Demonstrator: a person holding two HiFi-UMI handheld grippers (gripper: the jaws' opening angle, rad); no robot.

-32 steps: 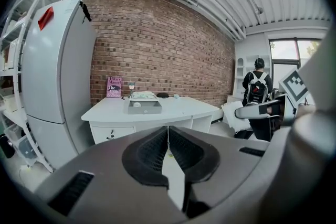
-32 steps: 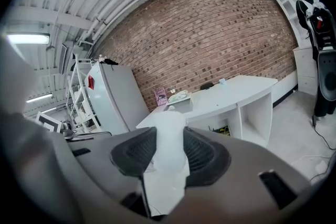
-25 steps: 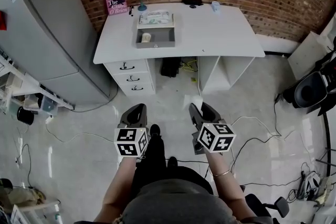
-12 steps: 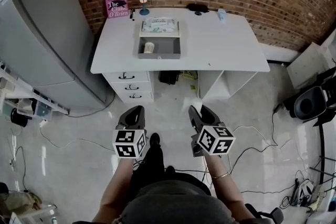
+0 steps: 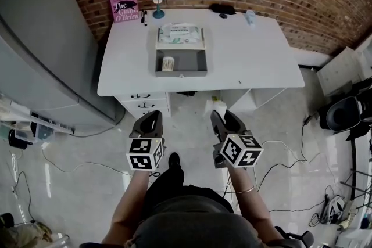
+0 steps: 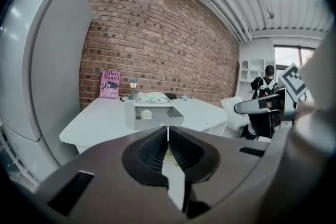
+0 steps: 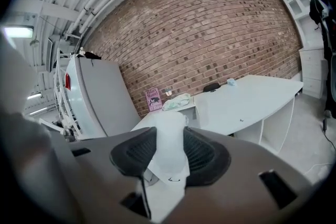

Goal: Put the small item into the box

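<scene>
An open grey box (image 5: 181, 62) stands on the white desk (image 5: 250, 61), with a small white ridged thing (image 5: 168, 63) inside it. A pale packet (image 5: 180, 33) lies on its raised lid. Both grippers are held over the floor in front of the desk. My right gripper (image 5: 220, 116) is shut on a small white item (image 7: 169, 144), which sticks out past the jaws (image 5: 213, 107). My left gripper (image 5: 150, 120) is shut with nothing between its jaws. In the left gripper view the box (image 6: 153, 116) lies straight ahead beyond that gripper (image 6: 168, 136).
A pink book (image 5: 124, 3), a small lamp (image 5: 157, 3), a black object (image 5: 222, 9) and a small bottle (image 5: 250, 16) line the desk's back by the brick wall. A tall grey cabinet (image 5: 40, 49) stands left, desk drawers (image 5: 145, 103) below, a black chair (image 5: 343, 113) and floor cables right.
The person has walked toward the desk with both grippers. The desk and box now lie closer. The right gripper still holds the white item.
</scene>
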